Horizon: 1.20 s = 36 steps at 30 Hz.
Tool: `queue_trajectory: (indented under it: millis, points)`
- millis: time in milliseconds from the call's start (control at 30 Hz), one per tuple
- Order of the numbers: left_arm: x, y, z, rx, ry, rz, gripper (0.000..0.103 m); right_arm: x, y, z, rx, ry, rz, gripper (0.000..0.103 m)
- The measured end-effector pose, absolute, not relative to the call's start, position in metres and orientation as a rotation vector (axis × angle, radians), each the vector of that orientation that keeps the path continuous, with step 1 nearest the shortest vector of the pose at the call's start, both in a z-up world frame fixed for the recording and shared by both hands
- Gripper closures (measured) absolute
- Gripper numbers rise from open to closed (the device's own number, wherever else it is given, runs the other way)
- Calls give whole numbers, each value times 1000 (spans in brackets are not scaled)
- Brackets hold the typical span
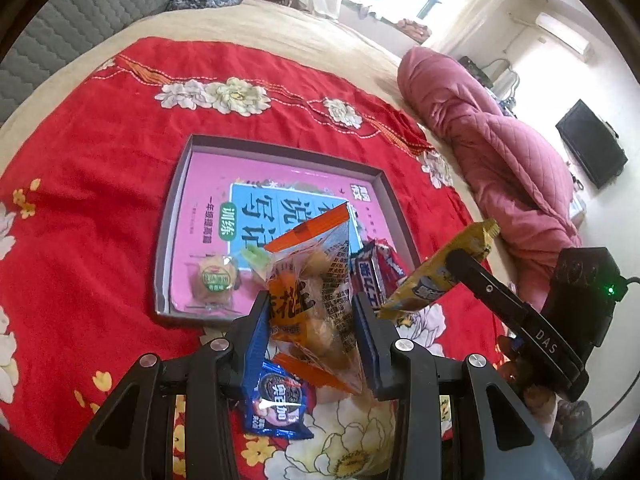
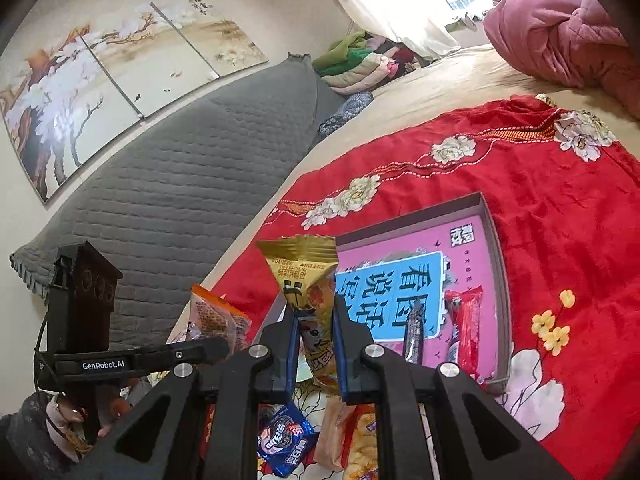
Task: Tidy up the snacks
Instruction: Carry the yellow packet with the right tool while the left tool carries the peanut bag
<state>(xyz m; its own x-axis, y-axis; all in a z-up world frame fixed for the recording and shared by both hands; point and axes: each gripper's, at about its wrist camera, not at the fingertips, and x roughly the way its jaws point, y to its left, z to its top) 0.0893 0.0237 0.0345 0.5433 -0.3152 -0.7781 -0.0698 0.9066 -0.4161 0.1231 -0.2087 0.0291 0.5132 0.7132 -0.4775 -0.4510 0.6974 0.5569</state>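
My left gripper (image 1: 312, 320) is shut on an orange and clear snack bag (image 1: 316, 280) of round pieces, held above the red cloth just before the box. My right gripper (image 2: 314, 340) is shut on a yellow snack packet (image 2: 308, 280), which also shows in the left wrist view (image 1: 436, 268). The shallow box (image 1: 176, 208) with a pink book in it holds a round wrapped pastry (image 1: 214, 278), a green sweet (image 1: 256, 258) and red and dark bars (image 2: 464, 328). A blue Oreo pack (image 1: 276, 404) lies on the cloth under my left gripper.
The red flowered cloth (image 1: 100, 152) covers a bed. A pink quilt (image 1: 500, 140) lies to the right, a grey headboard (image 2: 180, 184) behind. More snack packs (image 2: 360, 440) lie on the cloth under my right gripper.
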Motion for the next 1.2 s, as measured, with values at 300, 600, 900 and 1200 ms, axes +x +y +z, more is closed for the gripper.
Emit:
queue_trajectory:
  millis: [300,600,900,1200]
  points:
    - [101,31,37,-450,969,-133,62,132,-228,33,427,717,662,88]
    - [114,29,17,-446,996,-124,61,139,-244,31,446,709,590,88]
    - [123,24,-10,-443,1053,-130,61,146,-248,21,456,747,555,88]
    - [131,19,-24,-436,1070,-135,61,151,-244,9,442,793,537,88]
